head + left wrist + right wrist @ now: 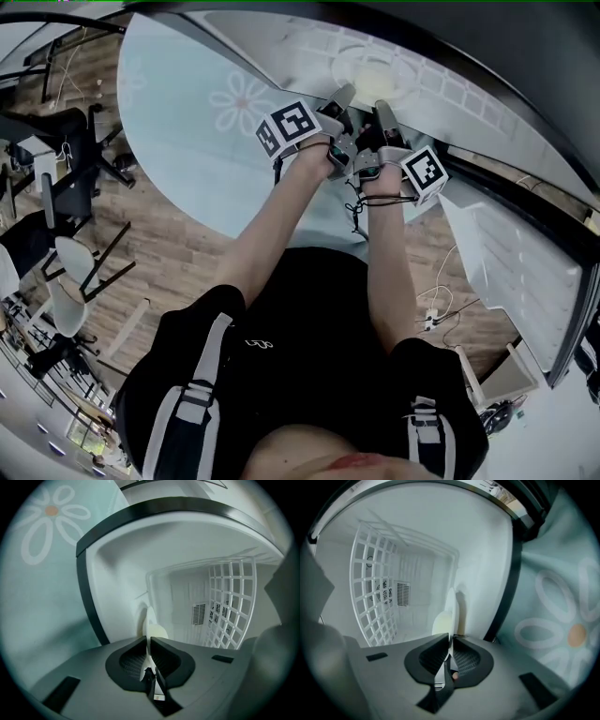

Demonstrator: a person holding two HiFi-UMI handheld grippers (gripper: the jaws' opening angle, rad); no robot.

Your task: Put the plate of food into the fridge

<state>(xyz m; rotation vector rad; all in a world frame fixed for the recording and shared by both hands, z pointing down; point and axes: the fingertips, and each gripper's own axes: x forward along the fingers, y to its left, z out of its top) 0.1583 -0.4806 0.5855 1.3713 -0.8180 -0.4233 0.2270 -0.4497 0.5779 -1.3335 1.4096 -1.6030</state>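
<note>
Starting nearest the head camera, the person's black-shirted torso [309, 356] fills the lower frame. Both bare forearms [281, 225] reach forward, close together. The left tongs [343, 96] and the right tongs [382, 112] sit side by side at the opening of the fridge [487, 112], marker cubes facing up.

Both pairs are closed on the plate [403, 75]. In the left gripper view the left tongs [149, 641] pinch the thin white rim with no gap showing. In the right gripper view the right tongs [451, 639] hold the rim the same way. The two grips lie near each other on the edge closest to the person.

The plate [148, 618] appears edge-on in both gripper views, its rim line running from the tongs straight into the compartment. In the head view its face is turned up, carrying pale yellow food [373, 67]. The plate is past the black seal [86, 597], inside the compartment.

Clearances:
- Underside: a white wall [117, 578] lies just beside the plate. Whether they touch cannot be told.
- Food side: open room extends to the wire rack [232, 602], which stands well apart from the plate.
- Ahead: open room continues to the back wall with its vent [199, 613].
- Outside the seal: a teal flower-printed panel [562, 630] borders the opening.
</note>
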